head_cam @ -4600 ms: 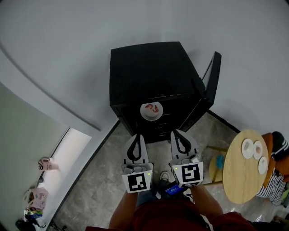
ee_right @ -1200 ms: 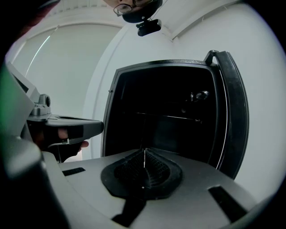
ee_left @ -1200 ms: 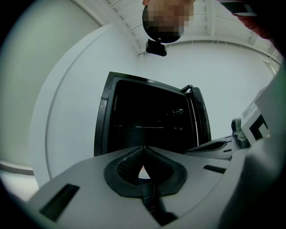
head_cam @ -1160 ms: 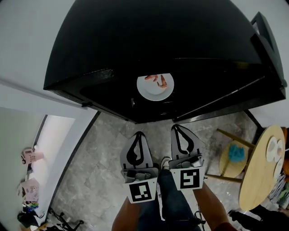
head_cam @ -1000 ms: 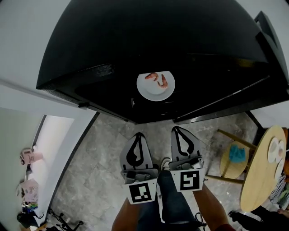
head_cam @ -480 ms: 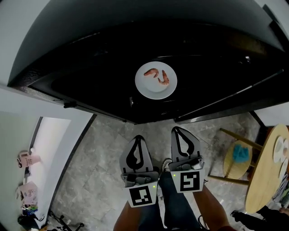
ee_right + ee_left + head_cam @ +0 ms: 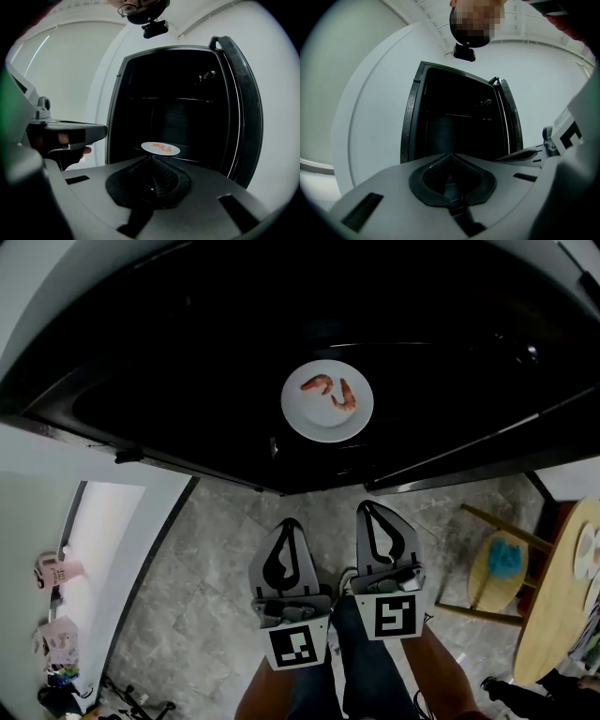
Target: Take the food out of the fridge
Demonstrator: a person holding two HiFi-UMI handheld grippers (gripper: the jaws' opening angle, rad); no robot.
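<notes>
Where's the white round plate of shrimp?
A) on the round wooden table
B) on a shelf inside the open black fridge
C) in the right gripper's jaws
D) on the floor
B: the white round plate of shrimp rests on a shelf inside the open black fridge.

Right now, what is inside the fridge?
One white plate with shrimp sits on a shelf inside the open fridge. The rest of the interior is too dark to make out, so other food cannot be ruled out.
</notes>
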